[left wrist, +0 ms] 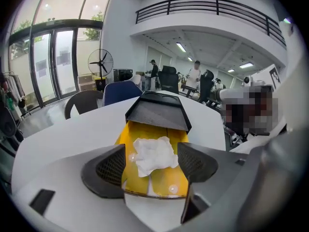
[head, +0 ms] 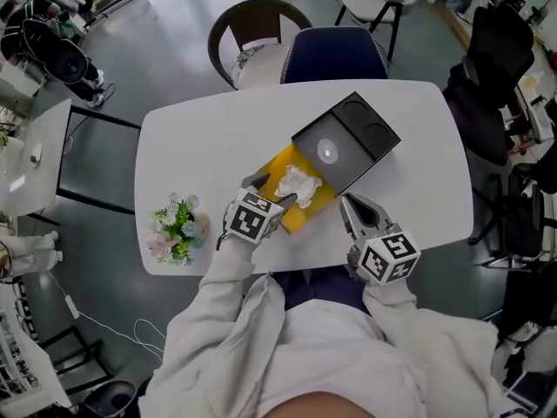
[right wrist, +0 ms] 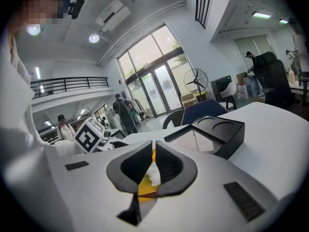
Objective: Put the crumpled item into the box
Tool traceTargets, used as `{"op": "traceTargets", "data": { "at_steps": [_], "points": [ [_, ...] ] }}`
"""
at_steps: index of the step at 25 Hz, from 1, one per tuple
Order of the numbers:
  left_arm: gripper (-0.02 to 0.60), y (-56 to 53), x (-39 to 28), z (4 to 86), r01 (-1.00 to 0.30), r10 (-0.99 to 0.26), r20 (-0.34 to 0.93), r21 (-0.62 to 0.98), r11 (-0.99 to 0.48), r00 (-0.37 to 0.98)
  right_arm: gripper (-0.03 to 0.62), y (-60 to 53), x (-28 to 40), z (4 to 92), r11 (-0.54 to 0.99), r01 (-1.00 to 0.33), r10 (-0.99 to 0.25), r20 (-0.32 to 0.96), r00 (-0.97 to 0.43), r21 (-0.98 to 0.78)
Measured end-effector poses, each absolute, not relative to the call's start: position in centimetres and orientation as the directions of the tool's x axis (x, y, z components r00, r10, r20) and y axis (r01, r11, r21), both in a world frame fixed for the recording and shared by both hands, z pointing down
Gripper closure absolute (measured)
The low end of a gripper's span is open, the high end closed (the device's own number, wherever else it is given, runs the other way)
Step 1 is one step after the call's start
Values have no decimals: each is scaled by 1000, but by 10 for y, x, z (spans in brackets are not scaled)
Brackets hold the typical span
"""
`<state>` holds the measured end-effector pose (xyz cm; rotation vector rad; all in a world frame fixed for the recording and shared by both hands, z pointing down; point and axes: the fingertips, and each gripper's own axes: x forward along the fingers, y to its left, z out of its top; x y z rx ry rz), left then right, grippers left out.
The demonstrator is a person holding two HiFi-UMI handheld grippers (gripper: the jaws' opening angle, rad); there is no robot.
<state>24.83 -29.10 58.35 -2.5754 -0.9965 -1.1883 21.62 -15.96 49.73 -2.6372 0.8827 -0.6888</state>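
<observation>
So the crumpled item [head: 298, 184], which looks like a white tissue, is lying in the yellow tray [head: 296, 219]. The tray is slid out of the black box [head: 348, 138] toward the near edge of the tabletop [head: 200, 138], and the box sits at an angle around the middle. The left tool [left wrist: 153, 166] is spread wide with the tissue between its pads but nothing pinching it, so I'd call it a free drop. The right tool [right wrist: 154, 153] is pinched nearly together and empty, near the tray's right side.

My take is that the step now is getting out clean and closing up. I'd lift the left tool straight away from the tray with the jaws wide so a pad doesn't drag the tissue back out. The tissue stands a bit proud, so I'd tap it flat or it'll probably snag on the sleeve's mouth. The closed right tool looks like a decent pusher for the tray's near end, with the left one bracing the black sleeve so the box doesn't skate toward the far edge.

The flower bunch [head: 177, 229] at the near left corner is well out of the way.
</observation>
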Motion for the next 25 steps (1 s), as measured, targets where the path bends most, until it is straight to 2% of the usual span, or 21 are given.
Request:
{"op": "traceTargets", "data": {
  "at_steps": [9, 19, 25],
  "points": [
    [241, -308, 233, 544, 552, 552, 613, 215, -805, 566, 551, -166, 224, 497, -744, -524, -660, 338, 670, -414],
    [246, -341, 211, 468, 467, 551, 362, 297, -833, 752, 551, -178, 237, 484, -719, -571, -689, 305, 657, -396],
    [419, -367, 202, 437, 391, 460, 250, 281, -876, 852, 551, -188, 240, 462, -697, -610, -711, 252, 656, -376]
  ]
}}
